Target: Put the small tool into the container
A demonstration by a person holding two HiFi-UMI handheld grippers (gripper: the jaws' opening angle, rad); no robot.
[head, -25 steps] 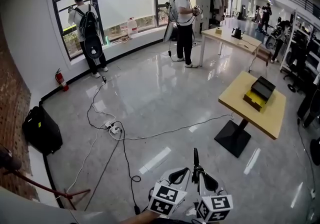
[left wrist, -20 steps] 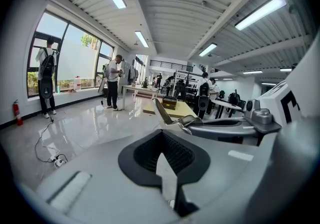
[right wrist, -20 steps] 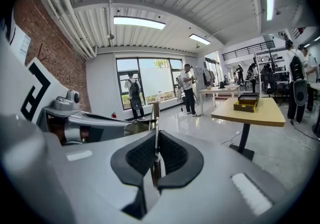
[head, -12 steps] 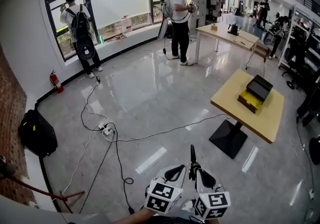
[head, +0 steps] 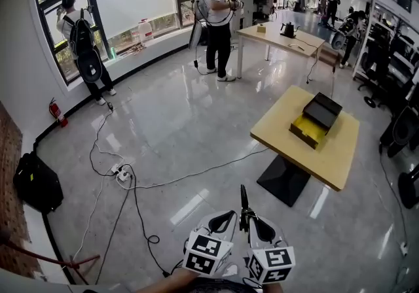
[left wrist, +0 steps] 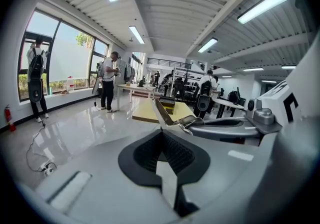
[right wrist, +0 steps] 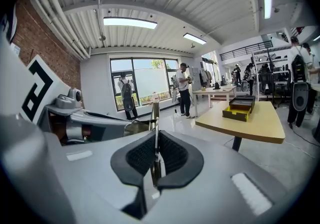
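A thin dark metal tool stands up between my two grippers at the bottom of the head view. My right gripper is shut on it; in the right gripper view the tool's blade rises from between the jaws of the right gripper. My left gripper sits close beside it, shut, with nothing in the jaws of the left gripper; the tool shows just past them. The container, a black and yellow open box, lies on a yellow table ahead and to the right; the box is far from both grippers.
Cables and a power strip trail over the glossy floor at left. A black bag and a fire extinguisher stand by the wall. One person is at the window, another by a white table. Chairs line the right.
The view has moved forward and right: the yellow table with the box is nearer and more central. Both grippers stay together, the right still shut on the tool.
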